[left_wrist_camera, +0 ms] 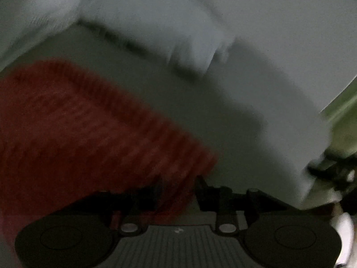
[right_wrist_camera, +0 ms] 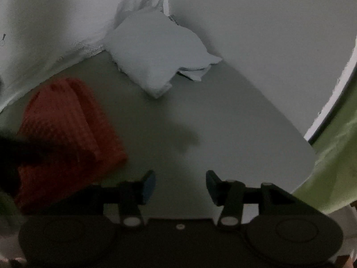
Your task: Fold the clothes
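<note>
A red ribbed knit garment (right_wrist_camera: 67, 134) lies folded on the grey table (right_wrist_camera: 212, 122), left of centre. In the left wrist view the red garment (left_wrist_camera: 78, 129) fills the lower left, blurred, and its corner lies between the fingers of my left gripper (left_wrist_camera: 178, 185), which stand a small gap apart. A folded pale blue cloth (right_wrist_camera: 156, 53) lies farther back; it also shows in the left wrist view (left_wrist_camera: 156, 29). My right gripper (right_wrist_camera: 180, 183) is open and empty over bare table, right of the red garment.
A white sheet with small carrot prints (right_wrist_camera: 44, 22) hangs behind the table at the left. A green fabric (right_wrist_camera: 334, 156) lies past the table's right edge. A dark blurred shape (right_wrist_camera: 17, 154) covers the red garment's left side.
</note>
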Demonstrator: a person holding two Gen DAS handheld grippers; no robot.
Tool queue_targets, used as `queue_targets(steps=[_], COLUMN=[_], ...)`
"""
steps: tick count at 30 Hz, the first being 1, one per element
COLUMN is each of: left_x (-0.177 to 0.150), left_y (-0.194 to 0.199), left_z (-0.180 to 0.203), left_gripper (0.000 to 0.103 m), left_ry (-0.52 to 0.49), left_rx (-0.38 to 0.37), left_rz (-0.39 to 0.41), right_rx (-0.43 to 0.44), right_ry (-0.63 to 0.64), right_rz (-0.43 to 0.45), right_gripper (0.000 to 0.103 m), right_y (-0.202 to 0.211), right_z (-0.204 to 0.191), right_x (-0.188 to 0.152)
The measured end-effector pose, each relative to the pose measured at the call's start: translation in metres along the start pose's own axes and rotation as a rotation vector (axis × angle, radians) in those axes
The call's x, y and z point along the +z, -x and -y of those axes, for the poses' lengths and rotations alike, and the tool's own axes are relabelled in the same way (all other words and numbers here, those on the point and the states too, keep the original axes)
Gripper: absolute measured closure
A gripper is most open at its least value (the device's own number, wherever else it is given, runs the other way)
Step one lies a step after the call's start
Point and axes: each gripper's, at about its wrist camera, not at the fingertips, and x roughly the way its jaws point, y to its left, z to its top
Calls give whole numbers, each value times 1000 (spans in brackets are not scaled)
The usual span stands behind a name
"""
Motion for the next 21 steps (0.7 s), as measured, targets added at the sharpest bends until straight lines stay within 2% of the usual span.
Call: queue_targets(steps=[1,3,4,5,7,8,9,10,13,15,16,17,18,19,20,21], left_x=[-7,-26,-35,-44,-58,-65,-73,-80,-96,-103,-107,-110,-114,-117,-121,-124], left_y=[-6,15,29,38,53,59,65,71,75,79,81,83,85,87,89,91], left_z=[2,-6,-14,-20,-31,-39,-47,-56,-74,-78,-79,-81,-83,-84,-86,-88], left_gripper=[66,52,41,37,37,37,37,37,37,37,37,37,37,37,37,37], left_ry=[3,83,142,195,298,352,407,461,579,606,618,631,643,655,668,680], left_rx=[26,3,-6,-4,38,83,129,176,268,286,293,301,309,317,324,332], left_rz=[-20,13,39,68,120,127,133,138,126,124,124,123,122,121,120,120], right_rx=[13,58,90,132,217,262,305,346,444,446,442,430,422,422,421,419], right_ry=[15,55,80,109,165,190,210,222,256,294,307,311,312,305,296,283], right_rz=[-4,-10,-11,-8,-2,-2,-3,-8,-43,-56,-64,-73,-81,-89,-99,-114], right_gripper=[52,52,52,54,62,68,79,83,84,80,74,50,48,55,79,98], right_y=[-3,-8,-11,-16,-27,-33,-39,-47,-72,-87,-95,-103,-110,-114,-117,-119], right_z=[3,4,3,-1,-12,-19,-26,-33,-60,-78,-87,-93,-97,-98,-98,-99], right_x=[0,3,6,9,17,20,23,26,31,31,30,29,29,29,29,30])
